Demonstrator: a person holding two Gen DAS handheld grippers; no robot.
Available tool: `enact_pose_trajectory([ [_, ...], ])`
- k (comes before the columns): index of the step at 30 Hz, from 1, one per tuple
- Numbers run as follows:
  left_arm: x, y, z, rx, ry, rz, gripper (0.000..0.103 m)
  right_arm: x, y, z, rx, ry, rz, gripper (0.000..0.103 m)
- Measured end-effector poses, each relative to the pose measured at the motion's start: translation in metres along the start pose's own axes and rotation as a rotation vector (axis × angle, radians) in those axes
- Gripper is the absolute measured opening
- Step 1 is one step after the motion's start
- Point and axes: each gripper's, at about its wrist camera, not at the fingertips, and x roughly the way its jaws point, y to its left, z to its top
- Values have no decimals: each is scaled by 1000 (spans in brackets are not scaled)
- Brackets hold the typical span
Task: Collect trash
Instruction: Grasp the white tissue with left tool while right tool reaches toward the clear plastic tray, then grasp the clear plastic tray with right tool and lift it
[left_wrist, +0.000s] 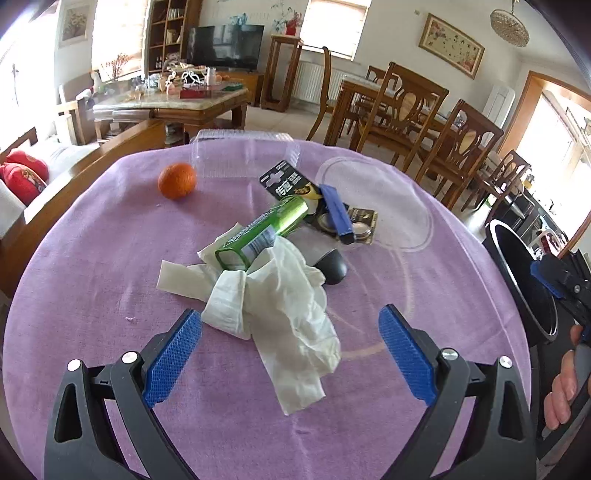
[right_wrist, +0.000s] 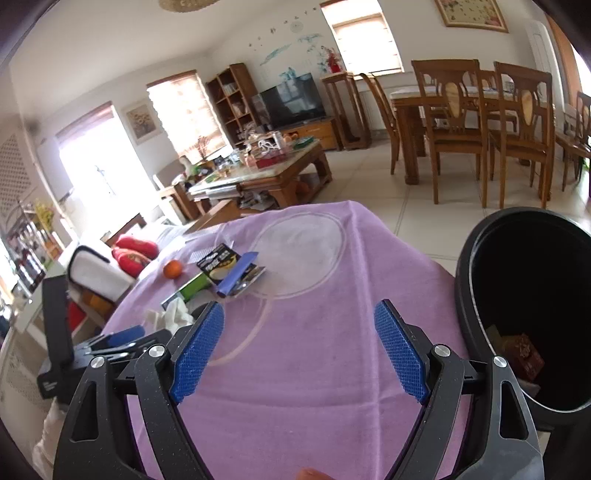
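The black cardboard battery blister card (left_wrist: 286, 181) lying on the purple-clothed worktop (left_wrist: 110, 258) carries large white Chinese characters, too tilted and blurred to read with certainty. The green rectangular carton (left_wrist: 264, 230) beside it bears small white print on a blue band, illegible. No other text can be read.

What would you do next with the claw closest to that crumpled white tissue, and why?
Probably ease the left gripper forward and down over the white tissue, then close. Its jaws stand wide and empty, the tissue lies just ahead between them, and the black bin waits beside the table.
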Motion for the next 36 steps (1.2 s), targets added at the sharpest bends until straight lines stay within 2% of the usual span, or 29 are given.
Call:
enact_pose_trajectory([
  [2, 10, 5, 2, 10, 32, 6, 81, 7, 10, 1, -17, 7, 5, 83],
  [3, 14, 8, 3, 9, 45, 6, 78, 9, 12, 0, -23, 11, 6, 83],
  [6, 15, 9, 6, 54, 31, 31, 63, 18, 21, 3, -45, 23, 9, 83],
  [7, 14, 10, 6, 65, 26, 47, 49, 22, 24, 4, -53, 30, 10, 83],
  [8, 13, 11, 4, 76, 22, 64, 40, 25, 25, 4, -63, 36, 12, 83],
  [9, 10, 13, 3, 86, 18, 63, 40, 30, 28, 5, -73, 39, 12, 82],
  [11, 7, 17, 1, 82, 13, 33, 38, 38, 37, 6, -98, 53, 6, 68],
  [14, 2, 28, -1, 60, 7, -4, 38, 51, 50, 11, -134, 74, 3, 59],
  [16, -5, 39, -3, 21, -18, -36, 38, 61, 63, 16, -158, 85, 11, 59],
  [18, -22, 52, -4, -30, -86, -71, 37, 74, 76, 23, -178, 97, 33, 59],
  [21, -41, 61, -6, -71, -161, -84, 37, 96, 101, 39, -254, 88, 36, 60],
  [24, -49, 67, -8, -100, -178, -139, 38, 130, 126, 55, -336, 110, 45, 61],
  [26, -53, 70, -9, -113, -188, -176, 38, 153, 142, 63, -415, 98, 23, 70],
  [27, -55, 73, -10, -117, -193, -186, 38, 166, 151, 66, -463, 92, 9, 71],
  [29, -59, 77, -14, -135, -205, -213, 38, 191, 164, 69, -543, 87, -32, 71],
  [32, -62, 84, -20, -143, -212, -215, 38, 233, 177, 69, -644, 120, -92, 71],
  [36, -63, 83, -19, -127, -211, -188, 38, 275, 186, 61, -766, 156, -170, 71],
])
